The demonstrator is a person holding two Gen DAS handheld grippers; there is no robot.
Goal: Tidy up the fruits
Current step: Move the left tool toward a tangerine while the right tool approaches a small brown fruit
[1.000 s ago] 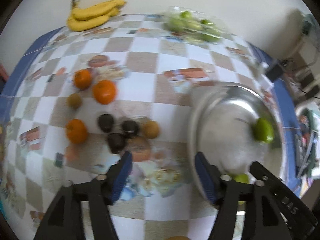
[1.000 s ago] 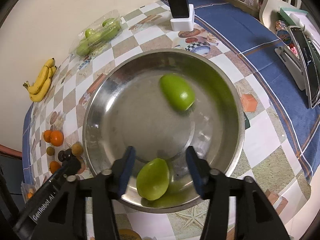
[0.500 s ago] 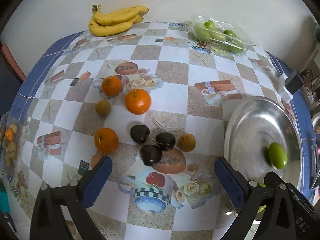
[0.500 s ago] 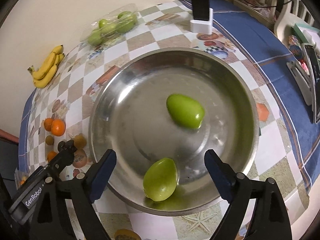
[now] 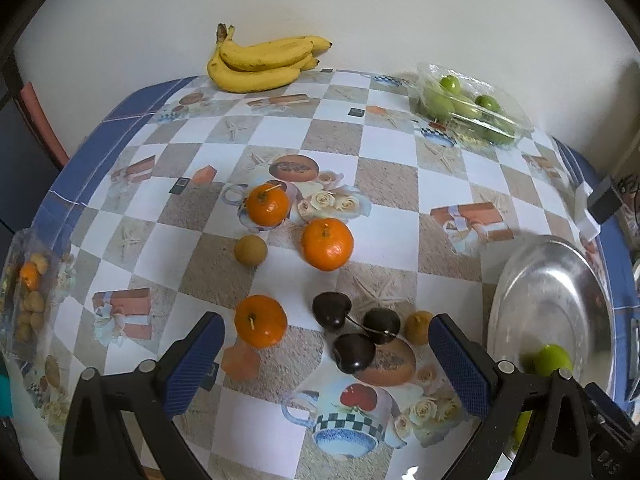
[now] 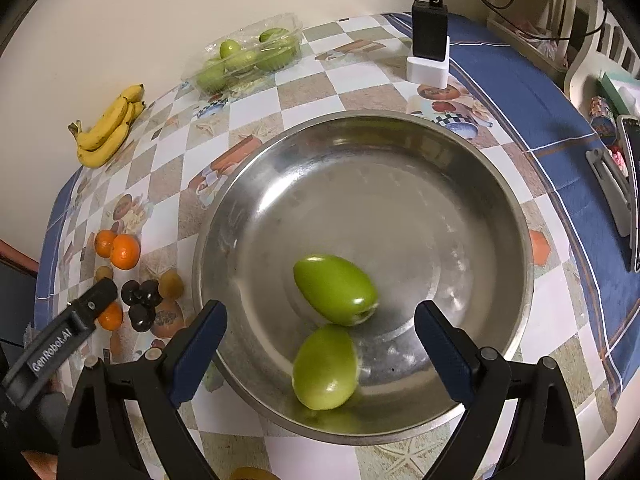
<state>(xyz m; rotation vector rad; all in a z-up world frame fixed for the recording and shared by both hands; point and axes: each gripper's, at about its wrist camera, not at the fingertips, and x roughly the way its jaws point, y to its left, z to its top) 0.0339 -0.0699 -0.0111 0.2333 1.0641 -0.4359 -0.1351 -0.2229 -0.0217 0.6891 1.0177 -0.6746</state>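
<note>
Both grippers hang over the table with nothing between their pads. The left gripper (image 5: 324, 364) gapes wide above three dark cherries (image 5: 352, 328) and an orange (image 5: 260, 320). The right gripper (image 6: 320, 348) is opening over the steel bowl (image 6: 400, 140), where two green fruits (image 6: 334, 294) lie touching near the rim closest to it. Bananas (image 5: 260, 64) sit at the table's far edge by the wall, with a clear tray of green fruit (image 5: 468, 104) further along that edge.
</note>
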